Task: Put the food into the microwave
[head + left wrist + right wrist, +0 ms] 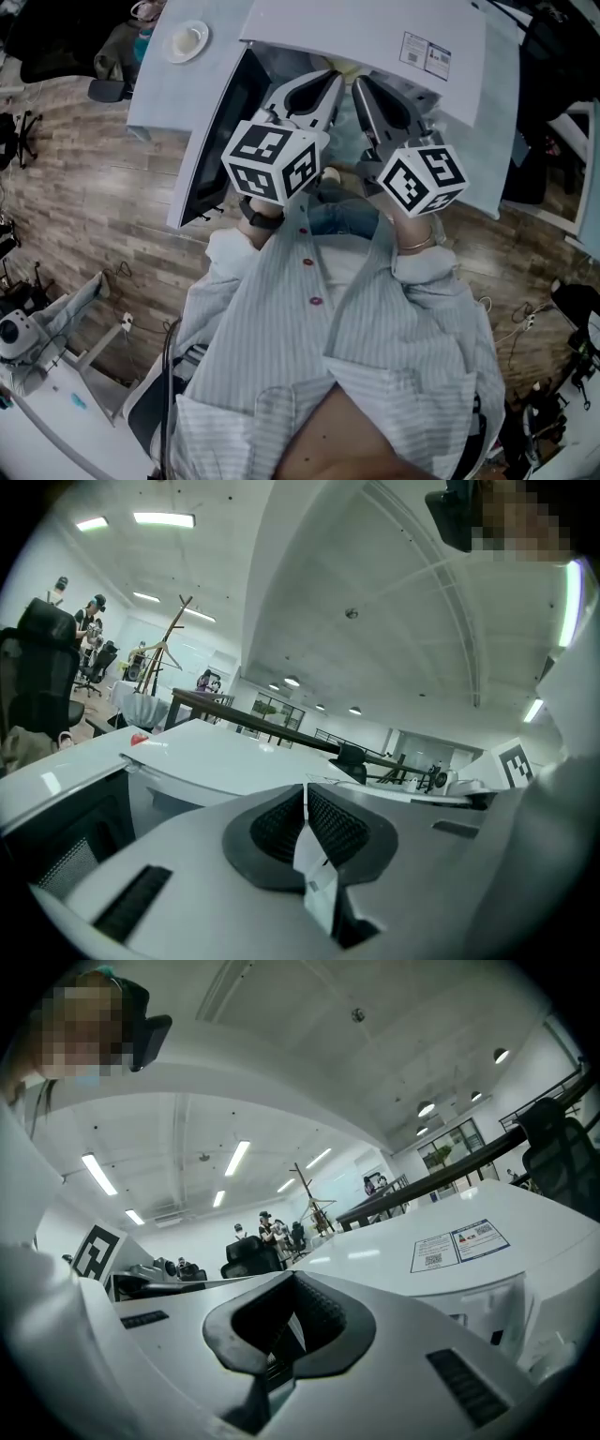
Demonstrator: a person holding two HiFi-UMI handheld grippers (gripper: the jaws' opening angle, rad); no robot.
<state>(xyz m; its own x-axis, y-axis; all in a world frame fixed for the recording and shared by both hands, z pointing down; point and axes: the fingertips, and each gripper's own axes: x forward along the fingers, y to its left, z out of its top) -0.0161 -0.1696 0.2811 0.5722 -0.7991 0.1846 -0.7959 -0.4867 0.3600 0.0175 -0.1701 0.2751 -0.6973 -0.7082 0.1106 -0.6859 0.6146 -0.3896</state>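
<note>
Two grippers, both closed on nothing: left gripper [330,82] and right gripper [361,89] point toward 12 o'clock into the open microwave [375,37]. A pale lump, probably the food [342,67], lies inside just beyond their tips, so placing looks done; only the door [220,131], at 9 o'clock, seems left to close.

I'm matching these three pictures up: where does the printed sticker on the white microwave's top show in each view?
Head view: the printed sticker is at the upper right, on the white microwave's top.
Left gripper view: not in it.
Right gripper view: right of centre, lying flat on that top.
Shared landmark: the microwave's white top, at left of centre in the left gripper view and around the sticker in the right gripper view.
</note>
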